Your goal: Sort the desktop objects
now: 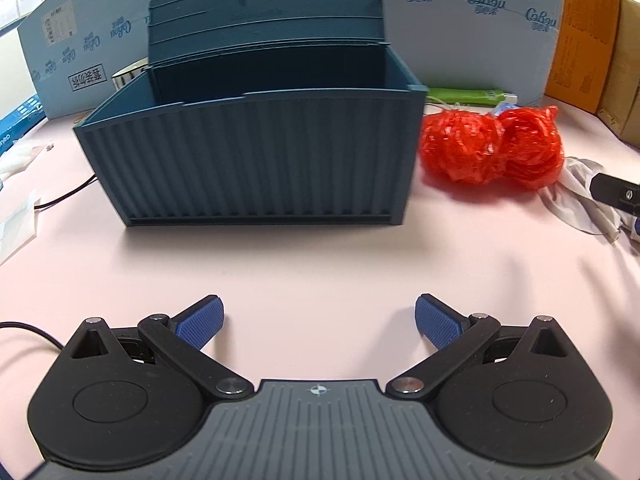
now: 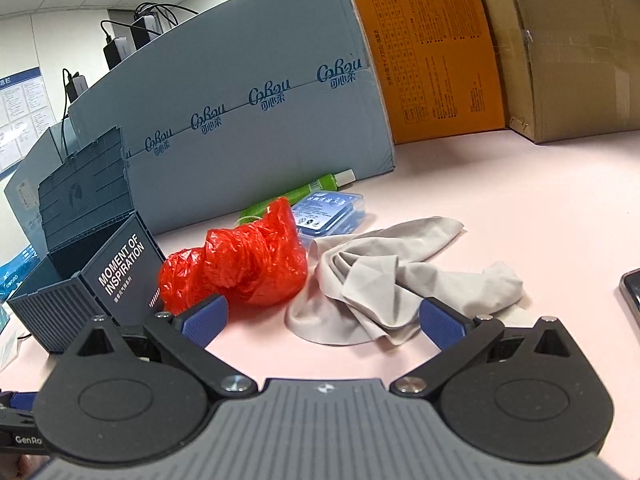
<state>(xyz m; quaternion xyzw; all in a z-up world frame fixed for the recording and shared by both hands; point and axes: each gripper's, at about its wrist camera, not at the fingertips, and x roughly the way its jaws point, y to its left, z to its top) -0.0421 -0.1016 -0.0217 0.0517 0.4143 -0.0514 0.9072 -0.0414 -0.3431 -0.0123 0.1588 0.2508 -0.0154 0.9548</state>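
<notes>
The right gripper (image 2: 323, 318) stands with its jaws spread wide and nothing between its blue pads (image 2: 206, 317), low over the pink tabletop (image 2: 500, 184). The crumpled grey cloth (image 2: 384, 276) lies just ahead, its near fold between the fingertips at about 12 o'clock, though apparently not touched. At 11 o'clock sits the red plastic bag (image 2: 240, 264), touching the cloth's left edge; behind both, at 12, are a clear blue case (image 2: 332, 210) and a green tube (image 2: 296, 194). The dark blue storage box (image 2: 96, 276), lid up, waits at 9 to 10 o'clock.

The left gripper (image 1: 319, 322) is likewise agape and empty, facing the box front (image 1: 256, 156) at 12 o'clock.

The step in hand looks like picking up the cloth. It would go best by lowering onto a raised ridge of fabric, closing where the folds bunch thickest, and keeping clear of the bag so it isn't dragged along.
</notes>
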